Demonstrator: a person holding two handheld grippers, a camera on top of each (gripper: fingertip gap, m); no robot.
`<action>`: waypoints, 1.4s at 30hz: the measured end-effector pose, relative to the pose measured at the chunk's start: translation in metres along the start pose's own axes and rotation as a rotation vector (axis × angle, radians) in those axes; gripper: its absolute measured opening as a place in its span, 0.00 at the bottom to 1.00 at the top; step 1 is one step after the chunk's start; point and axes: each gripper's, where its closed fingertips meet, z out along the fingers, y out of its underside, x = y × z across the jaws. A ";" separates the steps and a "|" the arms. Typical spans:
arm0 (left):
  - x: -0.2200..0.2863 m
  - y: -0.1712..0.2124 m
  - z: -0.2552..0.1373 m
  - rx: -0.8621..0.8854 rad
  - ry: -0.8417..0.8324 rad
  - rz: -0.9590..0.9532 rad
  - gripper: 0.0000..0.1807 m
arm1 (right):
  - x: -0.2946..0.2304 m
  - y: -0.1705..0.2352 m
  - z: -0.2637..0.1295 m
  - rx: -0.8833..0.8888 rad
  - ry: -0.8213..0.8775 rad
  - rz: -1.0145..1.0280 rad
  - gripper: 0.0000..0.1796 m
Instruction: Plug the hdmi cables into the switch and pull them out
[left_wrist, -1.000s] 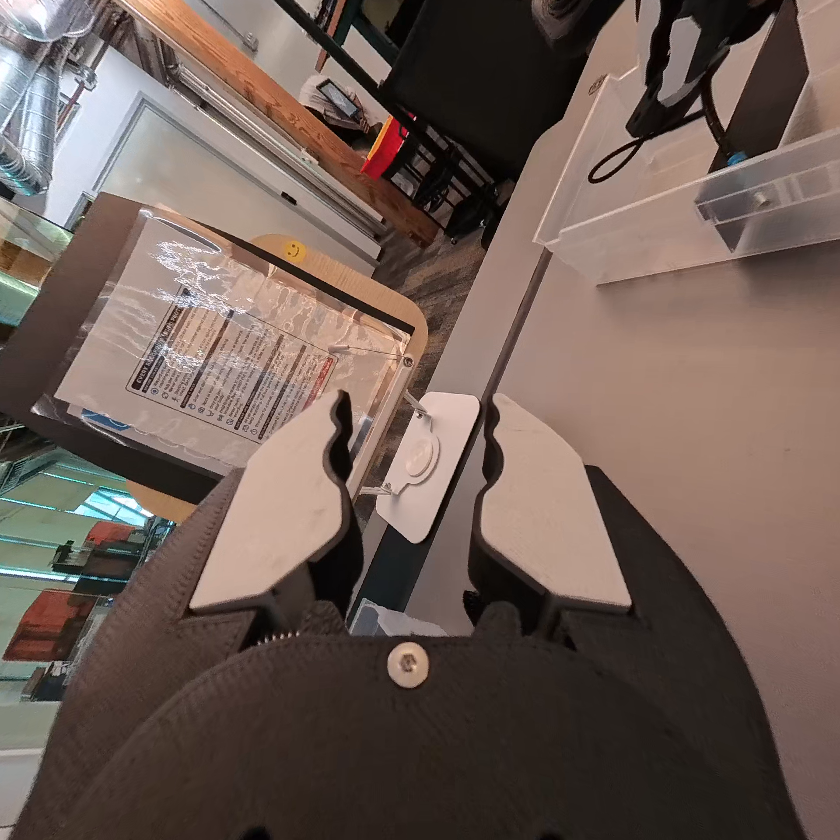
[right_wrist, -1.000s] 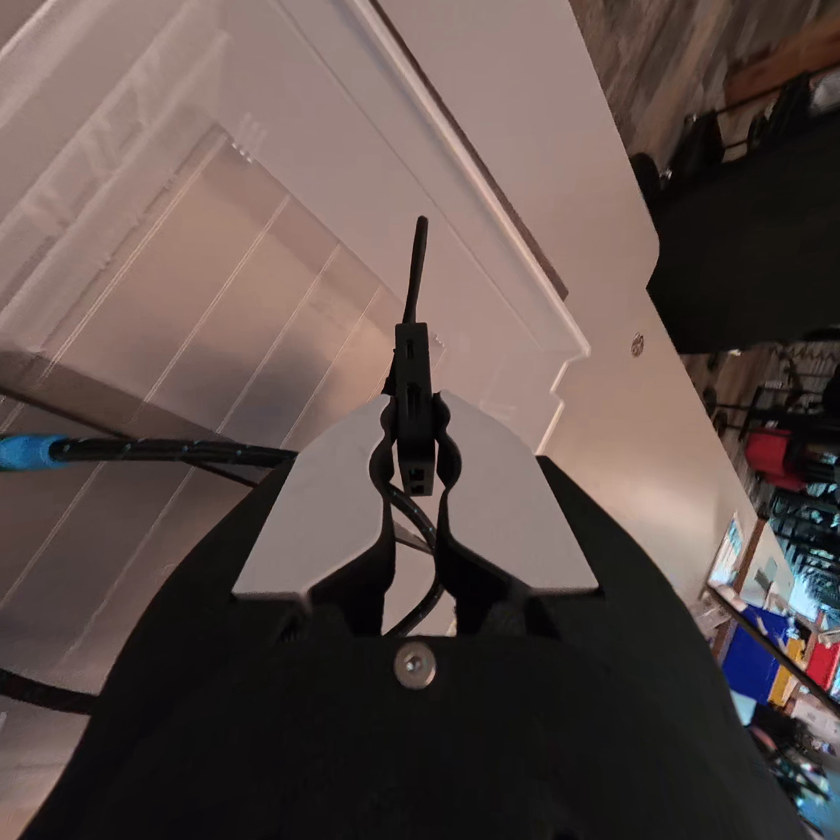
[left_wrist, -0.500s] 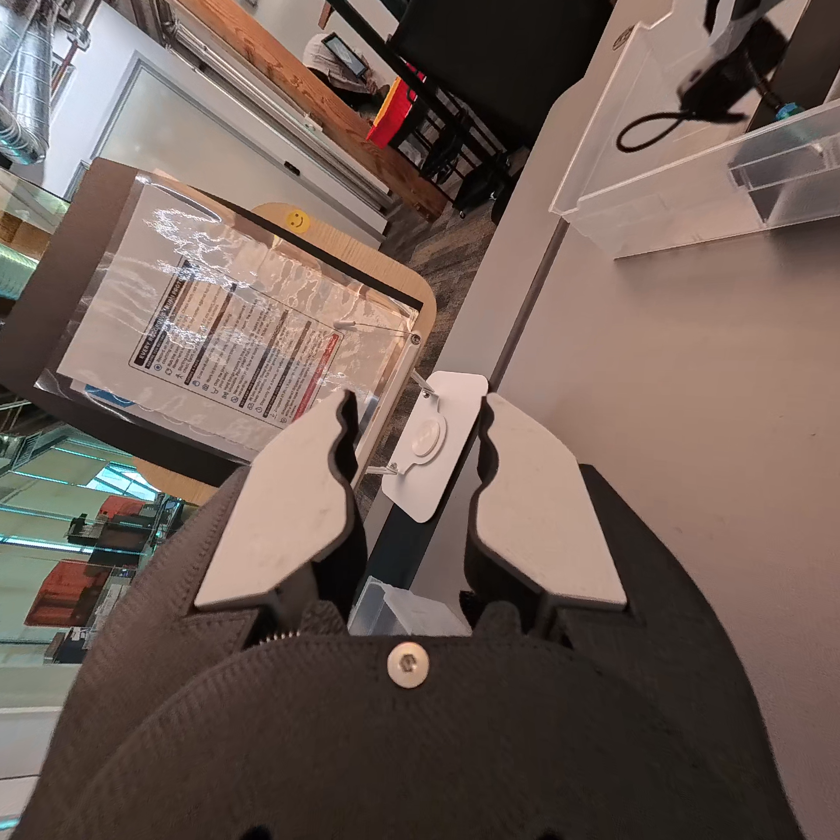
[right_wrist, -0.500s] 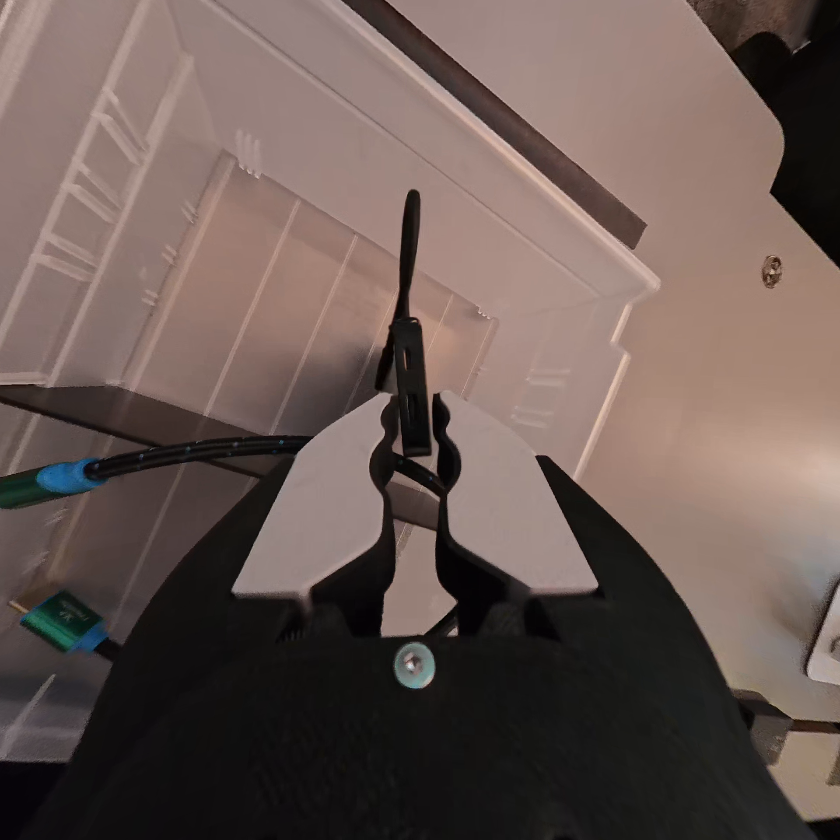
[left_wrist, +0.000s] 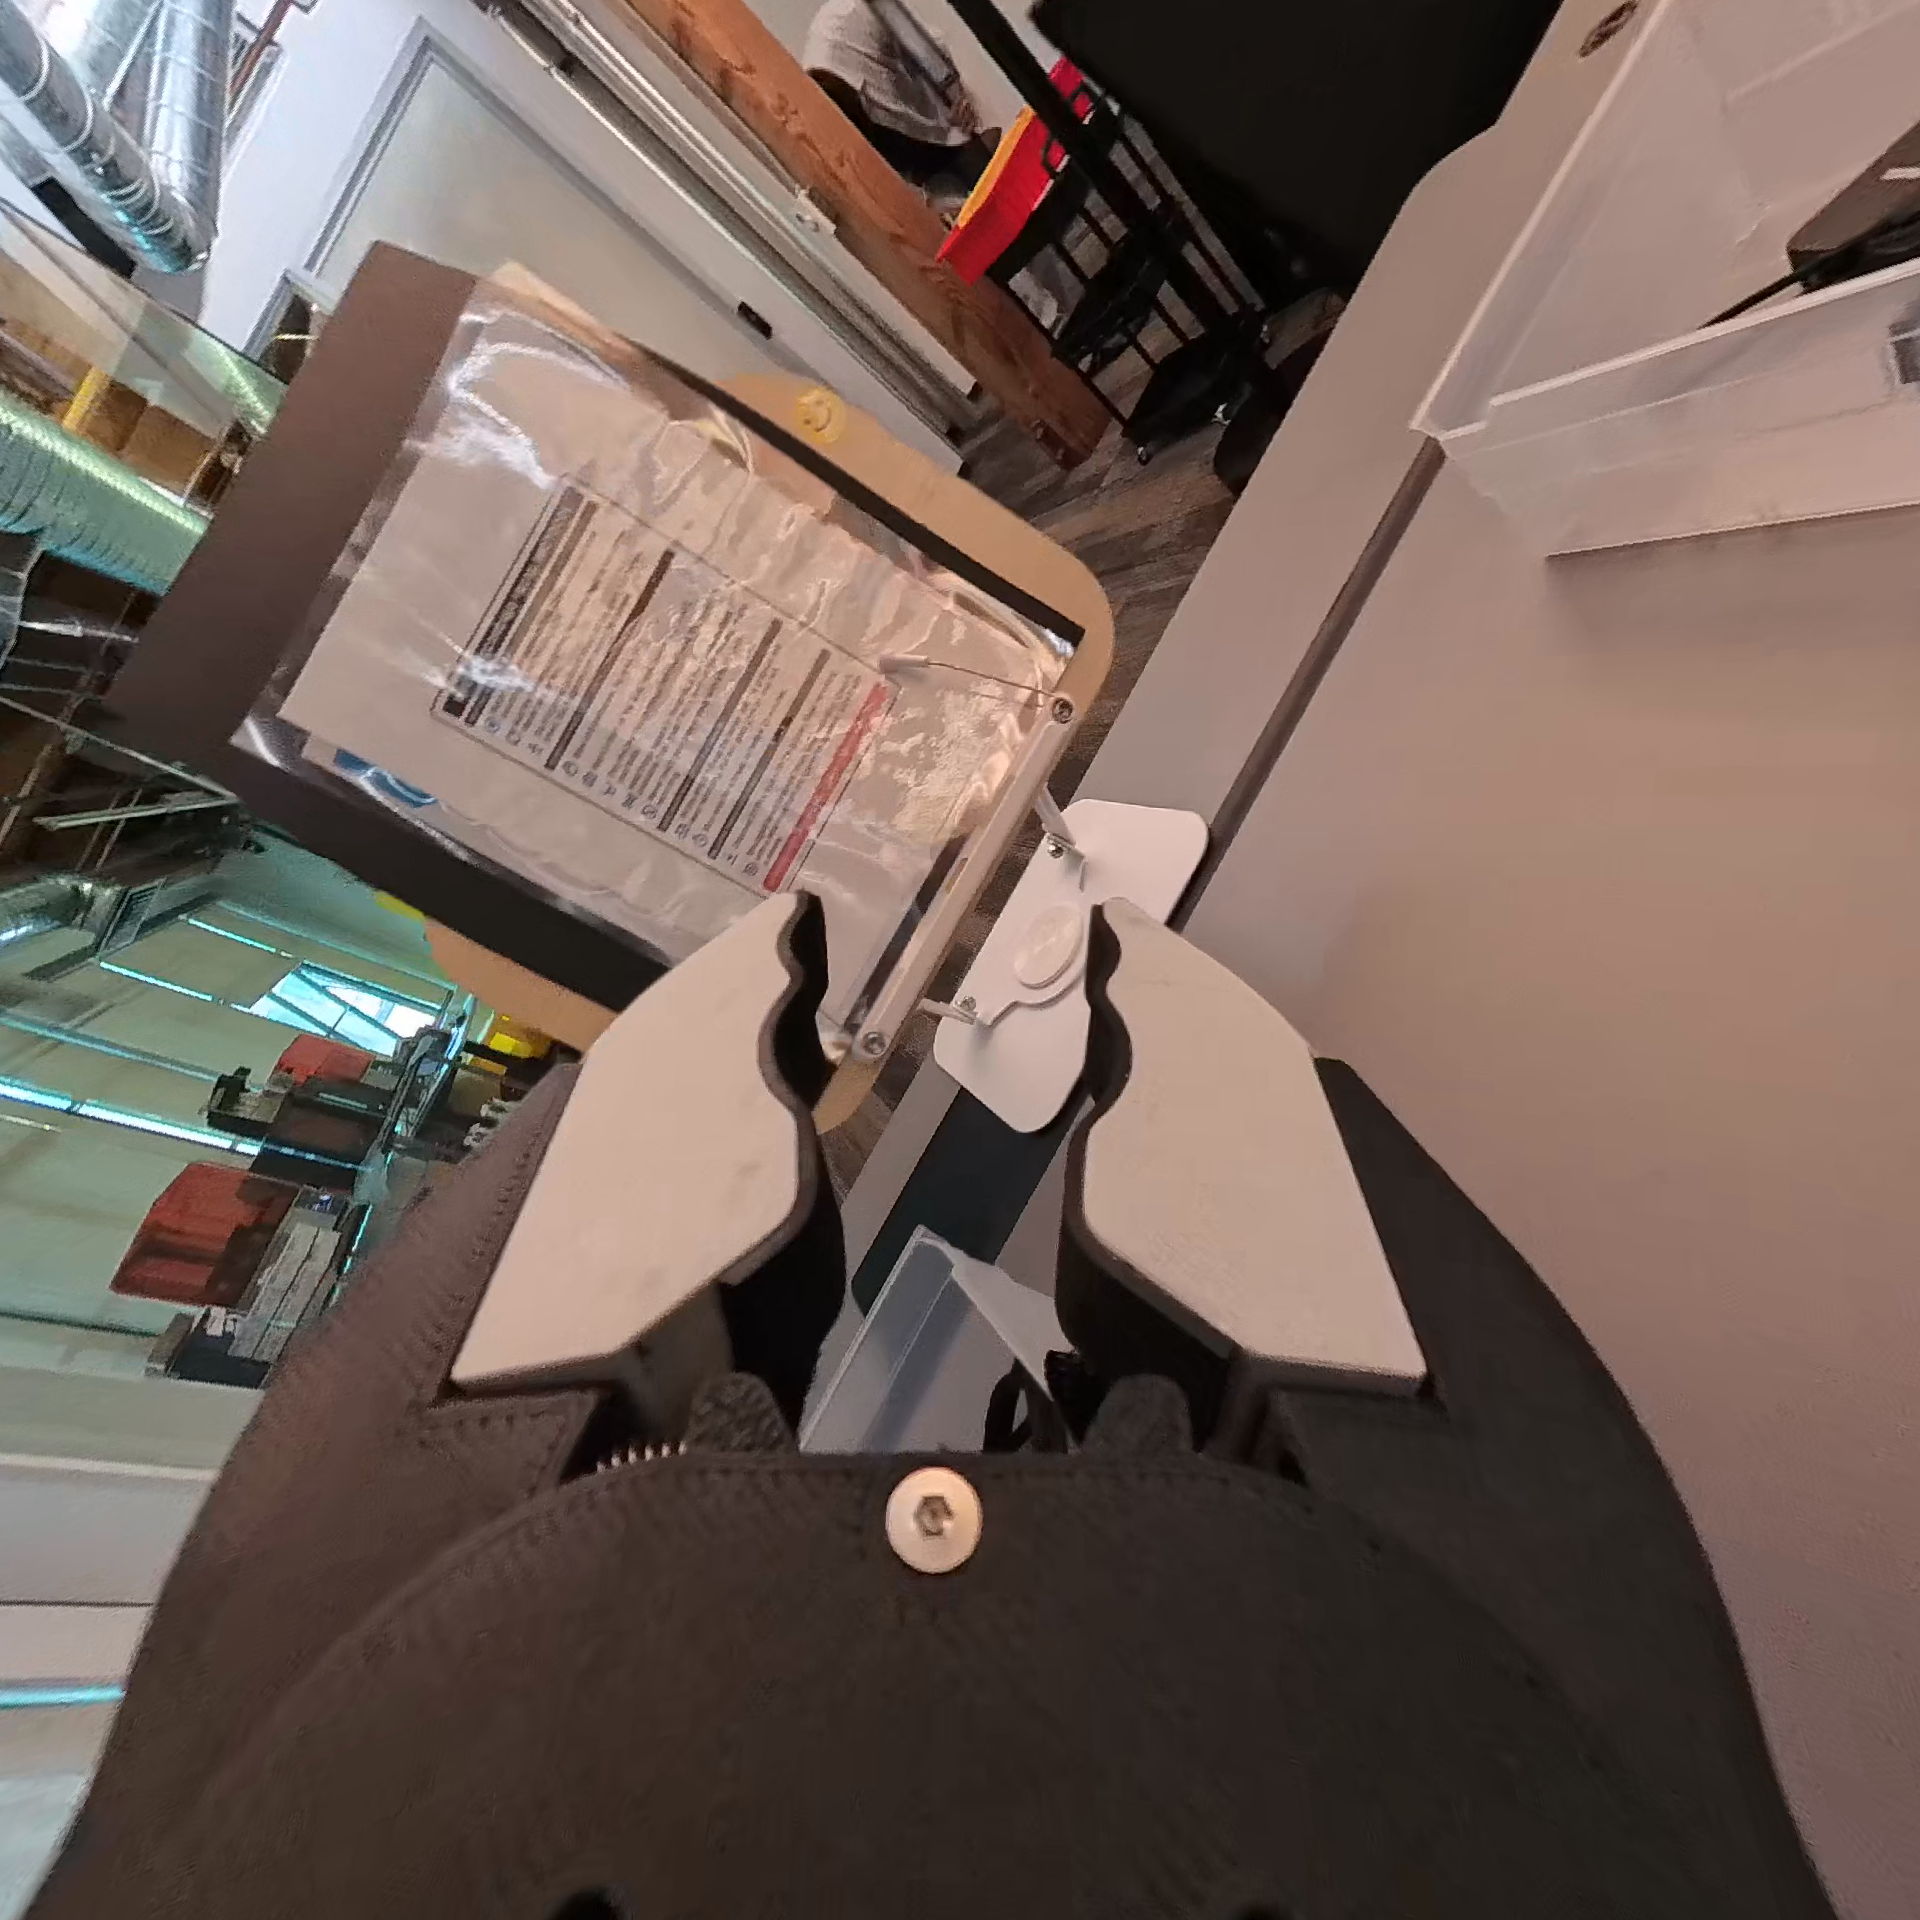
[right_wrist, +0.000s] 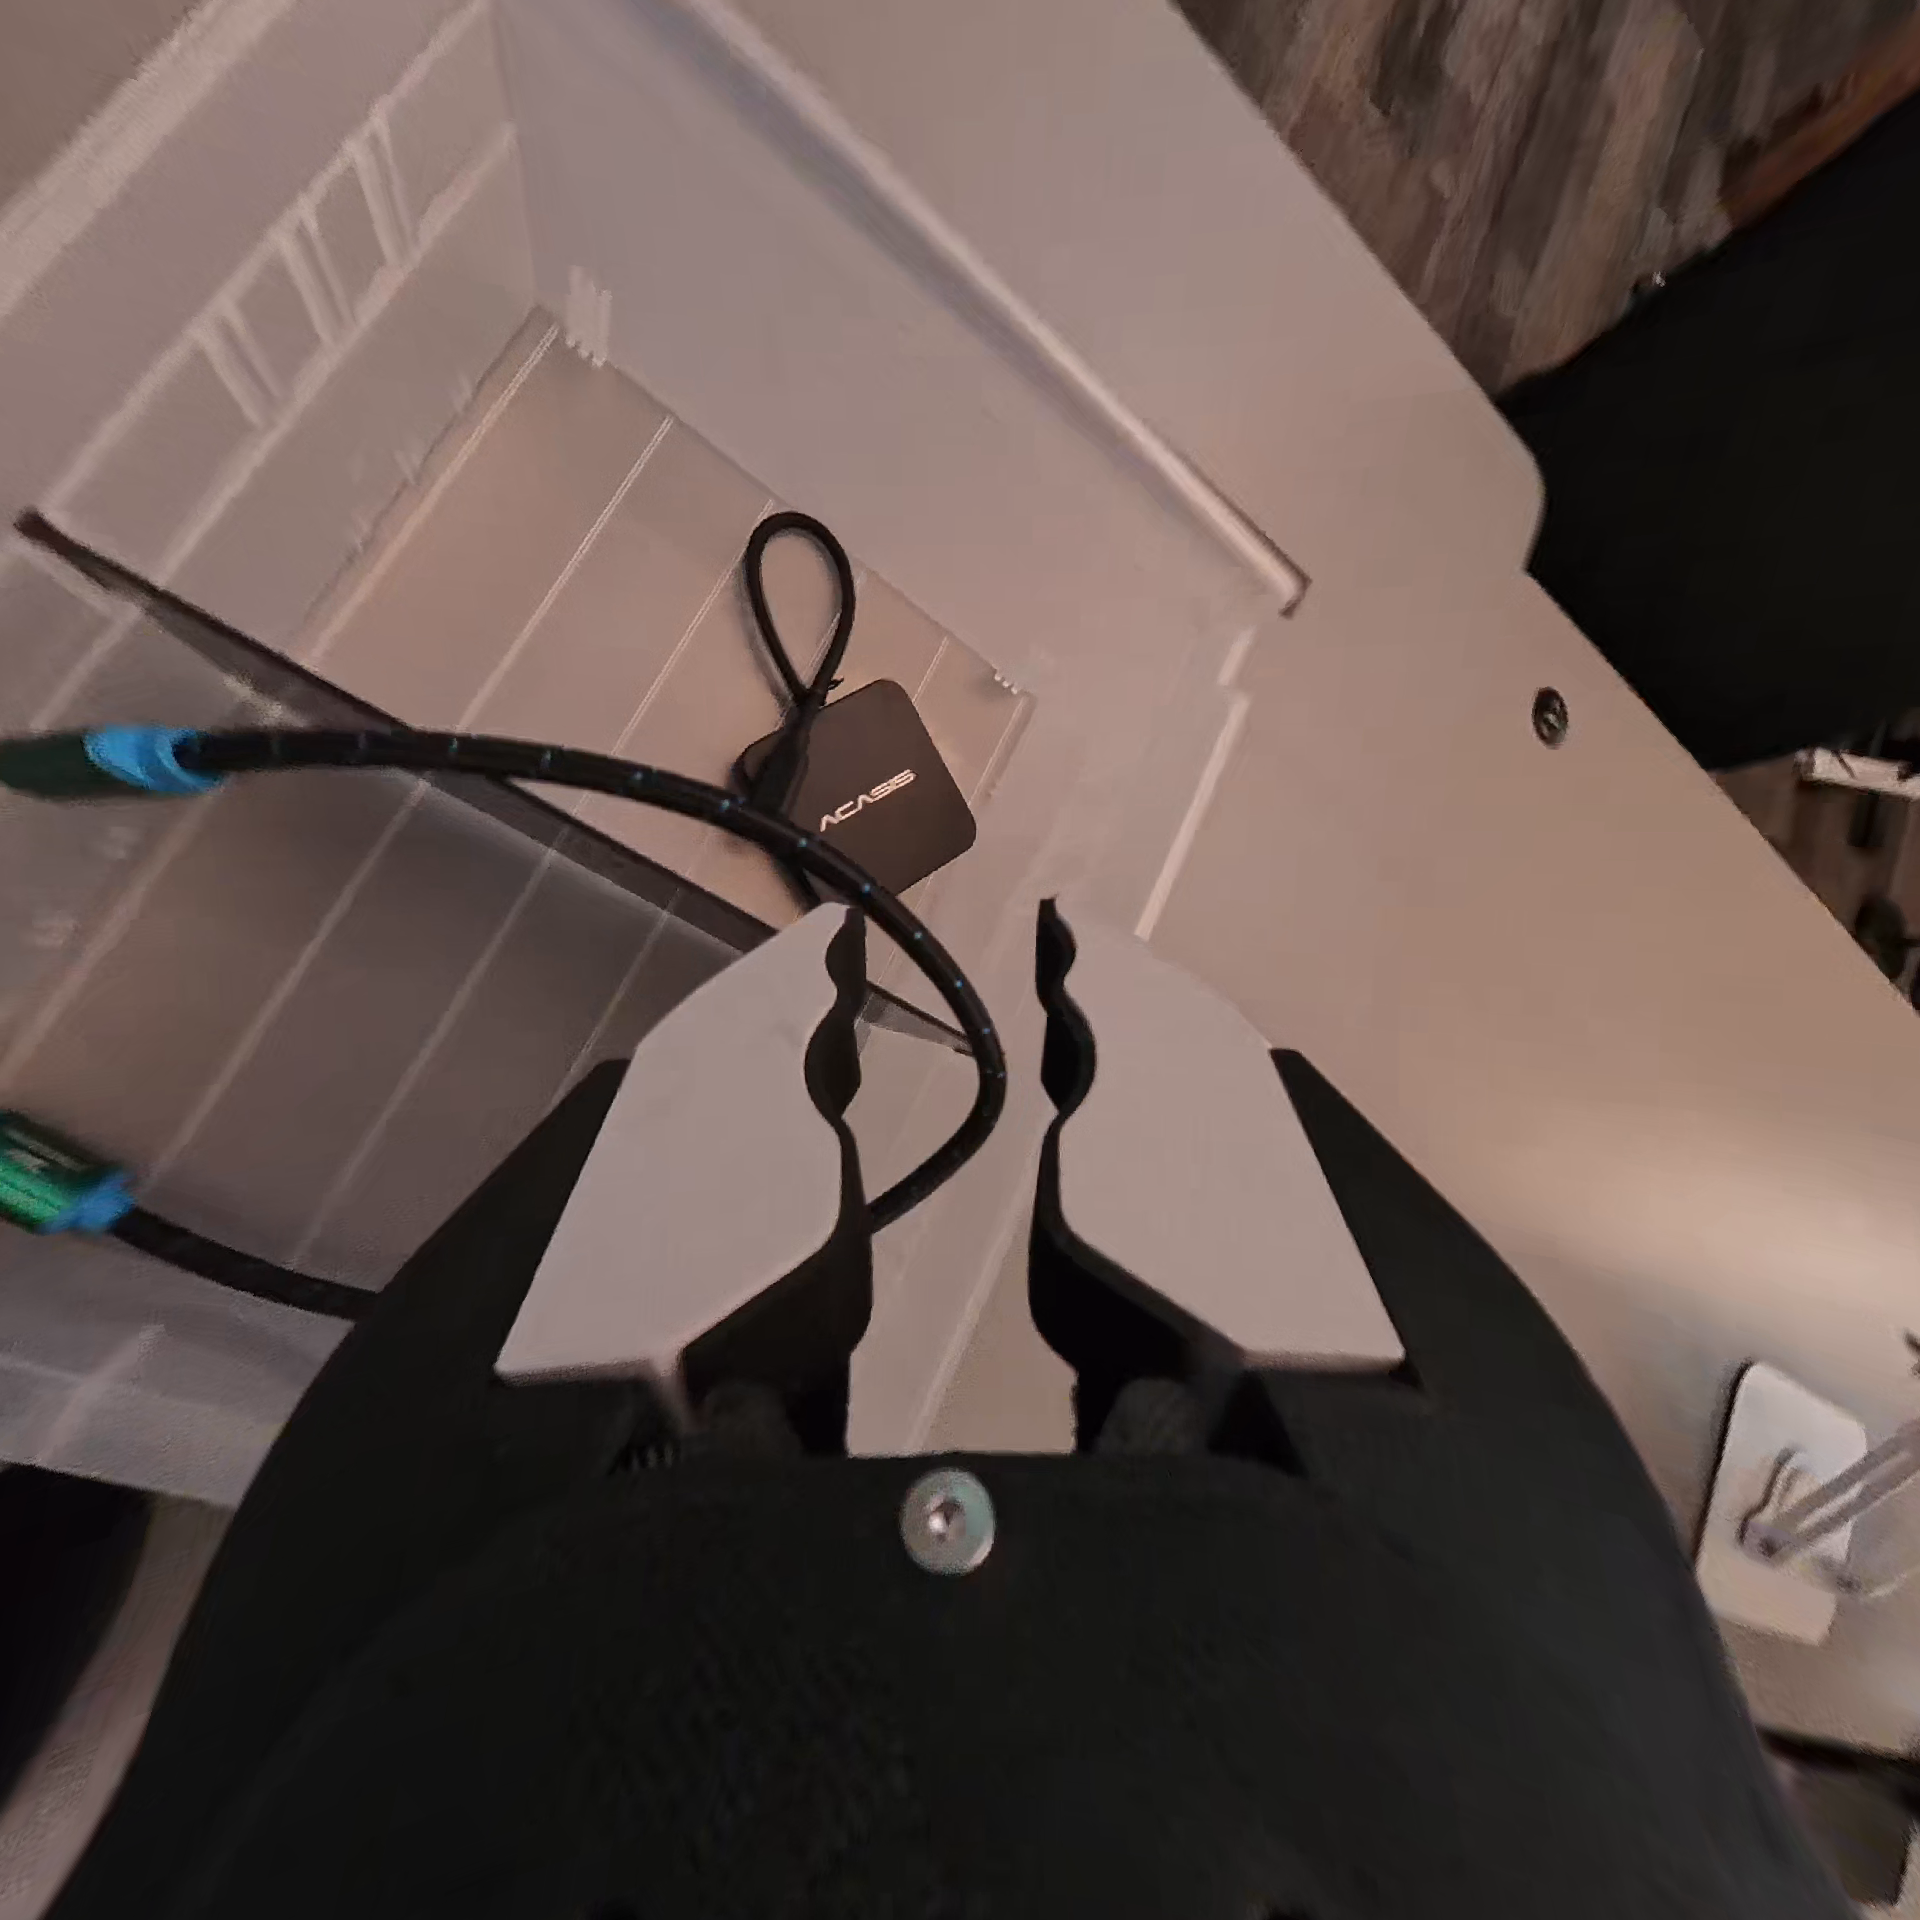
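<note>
Right tool (right_wrist: 945, 1023) parted, empty; braided hdmi cable (right_wrist: 623, 764) loops between tips, switch (right_wrist: 883, 795) just ahead in clear bin (right_wrist: 1039, 343). Left tool (left_wrist: 951, 997) agape, empty. Cable floppy, light; grip rigid green plug (right_wrist: 52, 1169).

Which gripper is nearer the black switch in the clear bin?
Right. The right gripper hangs open just above the switch; the left gripper is off across the table, facing a sign stand.
</note>
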 end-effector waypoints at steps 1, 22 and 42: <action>-0.004 0.002 -0.002 -0.001 -0.007 -0.007 0.26 | -0.005 0.004 0.007 -0.008 -0.030 -0.035 0.18; -0.067 0.063 -0.030 -0.151 -0.122 -0.195 0.23 | -0.028 0.013 0.027 -0.129 -0.112 -0.056 0.14; 0.000 0.255 -0.060 -0.973 0.300 -0.271 0.50 | -0.068 -0.081 -0.088 0.121 0.167 -0.395 0.24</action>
